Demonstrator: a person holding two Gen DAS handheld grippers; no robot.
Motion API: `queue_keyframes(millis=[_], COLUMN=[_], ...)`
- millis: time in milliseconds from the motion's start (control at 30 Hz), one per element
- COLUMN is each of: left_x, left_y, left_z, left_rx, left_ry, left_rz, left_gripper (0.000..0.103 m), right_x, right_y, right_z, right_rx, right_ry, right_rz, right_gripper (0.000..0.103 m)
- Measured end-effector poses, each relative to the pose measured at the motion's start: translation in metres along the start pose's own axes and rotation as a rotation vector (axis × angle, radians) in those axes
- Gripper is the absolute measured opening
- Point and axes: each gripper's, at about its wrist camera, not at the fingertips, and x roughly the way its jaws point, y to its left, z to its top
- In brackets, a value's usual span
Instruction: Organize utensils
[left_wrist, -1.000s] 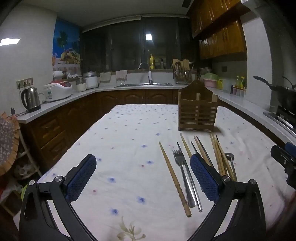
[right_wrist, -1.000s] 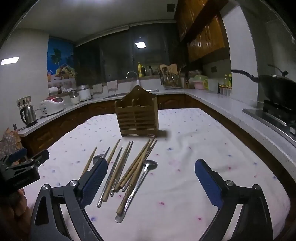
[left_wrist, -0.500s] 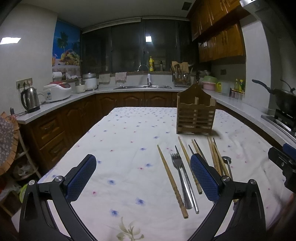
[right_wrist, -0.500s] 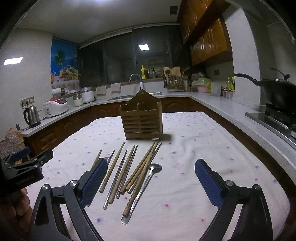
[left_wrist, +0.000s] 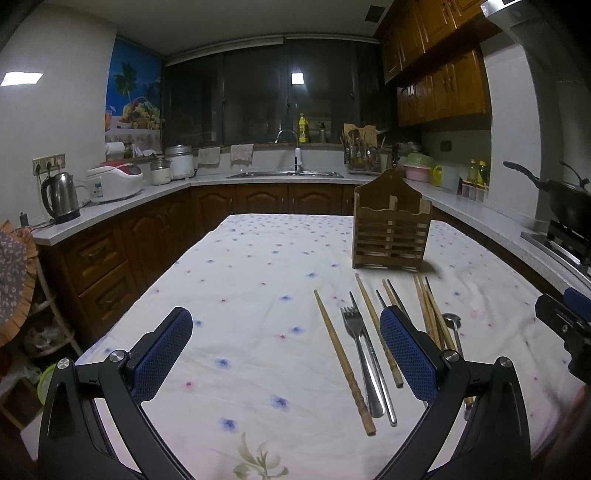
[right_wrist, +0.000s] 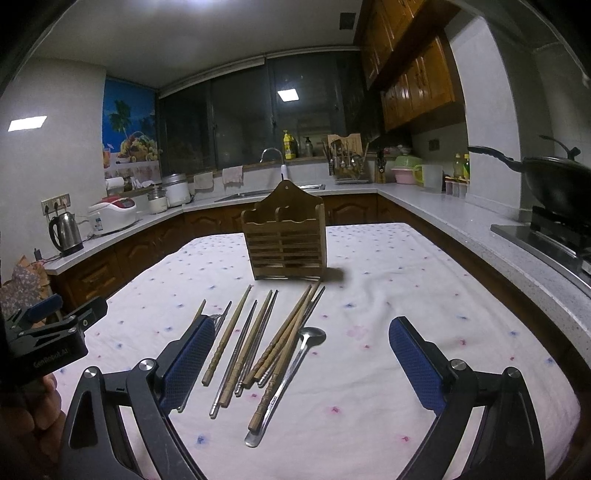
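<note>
Your left gripper (left_wrist: 284, 354) hangs over the near edge of the white cloth-covered table dotted with small blue and pink flowers (left_wrist: 258, 266), its blue-padded fingers (left_wrist: 162, 354) spread wide with nothing between them. Your right gripper (right_wrist: 303, 363) is likewise spread wide and empty, hovering above the loose utensils.

The slatted brown wooden utensil holder with a peaked back (right_wrist: 286, 238) stands upright toward the far middle of the table, and its visible compartments look empty. The utensils lie flat on the cloth just in front of it, fanned toward you.

From your left wrist you get the clear look at the left end of the spread: a single carved wooden chopstick (left_wrist: 343, 363) lying apart, then a steel fork (left_wrist: 356, 349) beside it, tines pointing toward the holder. The right finger pad covers much of the remaining bundle there.

Your right wrist shows what that pad hides: the bunch of wooden chopsticks (right_wrist: 284, 336) overlapping thin metal ones, and a long-handled steel spoon (right_wrist: 291, 365) on the right edge, bowl toward the holder, handle toward you. Here the fork is mostly behind your right gripper's left pad, so only its tines peek out.

Each view catches the other tool at its edge: the right gripper's tip shows at the right rim of the left view, the left gripper at the left rim of the right view, with part of your hand (right_wrist: 27, 410) below it.
</note>
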Motion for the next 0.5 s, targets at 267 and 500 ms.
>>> queue_keyframes(millis=[267,500], left_x=[-0.0004,-0.0006], left_y=[0.0003,0.0008], left_z=[0.001,0.0006], left_rx=[-0.003,-0.005], left_ry=[0.0,0.001], left_rz=[-0.001,-0.003], left_gripper=[0.103,0.103], right_x=[-0.0006,-0.0012], right_y=[0.0028,0.0075], right_z=[0.0005,0.0024], right_rx=[0.0,-0.001], right_ry=[-0.003,-0.002], right_rz=[0.003,0.011], right_gripper=[0.096,0.096])
